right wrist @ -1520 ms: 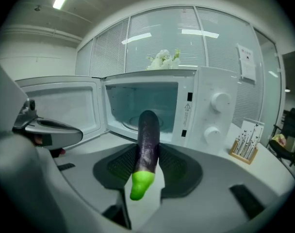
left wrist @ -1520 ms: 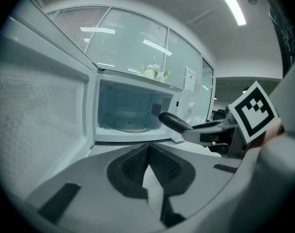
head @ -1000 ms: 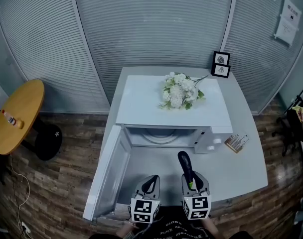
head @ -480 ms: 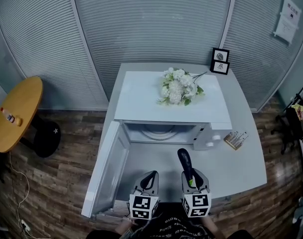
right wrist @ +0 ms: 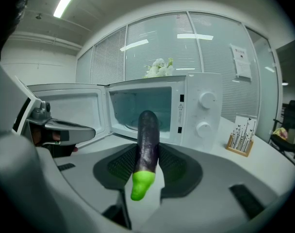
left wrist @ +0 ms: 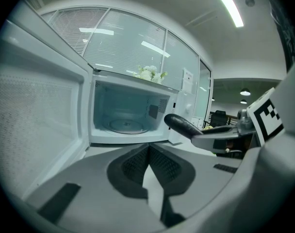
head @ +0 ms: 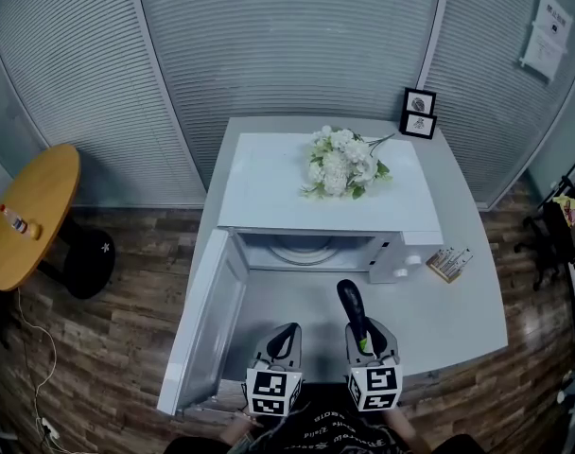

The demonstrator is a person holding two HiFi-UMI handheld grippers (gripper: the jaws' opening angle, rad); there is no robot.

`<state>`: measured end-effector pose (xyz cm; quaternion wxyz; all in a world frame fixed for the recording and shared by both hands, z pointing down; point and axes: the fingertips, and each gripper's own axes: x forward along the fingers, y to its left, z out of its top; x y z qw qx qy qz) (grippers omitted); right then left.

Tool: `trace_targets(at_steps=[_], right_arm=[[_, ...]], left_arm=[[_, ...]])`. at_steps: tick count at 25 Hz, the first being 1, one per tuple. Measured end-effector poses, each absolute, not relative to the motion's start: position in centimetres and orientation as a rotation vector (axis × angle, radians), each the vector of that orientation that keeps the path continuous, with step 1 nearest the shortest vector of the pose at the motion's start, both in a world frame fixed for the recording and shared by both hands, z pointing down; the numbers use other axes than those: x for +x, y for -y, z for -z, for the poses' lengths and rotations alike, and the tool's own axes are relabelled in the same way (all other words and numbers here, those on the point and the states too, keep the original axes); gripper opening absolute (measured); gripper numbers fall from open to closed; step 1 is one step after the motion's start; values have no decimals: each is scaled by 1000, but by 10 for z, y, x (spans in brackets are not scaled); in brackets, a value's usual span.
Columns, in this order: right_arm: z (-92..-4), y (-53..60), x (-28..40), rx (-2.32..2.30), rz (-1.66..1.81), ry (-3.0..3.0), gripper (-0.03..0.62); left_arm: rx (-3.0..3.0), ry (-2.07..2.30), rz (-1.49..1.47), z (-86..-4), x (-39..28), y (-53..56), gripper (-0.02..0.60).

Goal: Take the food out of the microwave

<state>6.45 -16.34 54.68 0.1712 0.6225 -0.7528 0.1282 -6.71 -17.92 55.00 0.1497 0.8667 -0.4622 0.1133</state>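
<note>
The eggplant (right wrist: 147,140) is out of the microwave (head: 269,189), clamped between the pads of the right gripper (right wrist: 148,165). Its green stem end points back at the person and its dark tip points toward the oven mouth. It hangs over the grey table (head: 462,322), just in front of the cavity. Beside it on the left, the left gripper (left wrist: 148,161) has its jaws pressed together with nothing between them, aimed at the opening. The door (head: 208,318) is swung wide to the left, and the glass turntable (left wrist: 125,125) inside is bare. On the microwave's top lie white flowers (head: 342,166). To its right on the table there's a small card stand (head: 450,264), and two picture frames (head: 419,114) behind. Off to the far left is a round wooden table (head: 32,218).
</note>
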Motion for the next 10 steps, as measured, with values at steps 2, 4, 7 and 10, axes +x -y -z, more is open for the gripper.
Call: trace_targets(at_steps=[2,4,7,10], right_arm=[[-547,164,63,1762,-363,2139,140],[-547,165,62,1756,-359,2138,140],[-549,167,62,1751,-358,2137,140],[-550,170,63,1746,-363,2140,140]], left_arm=[[2494,1326,-325,-550,-67,179,8],[2495,1325,-327,-552,-67,179,8],[2490,1325,-330,-554,-67,180,8],[2489,1336,-324,-556,-67,184,8]])
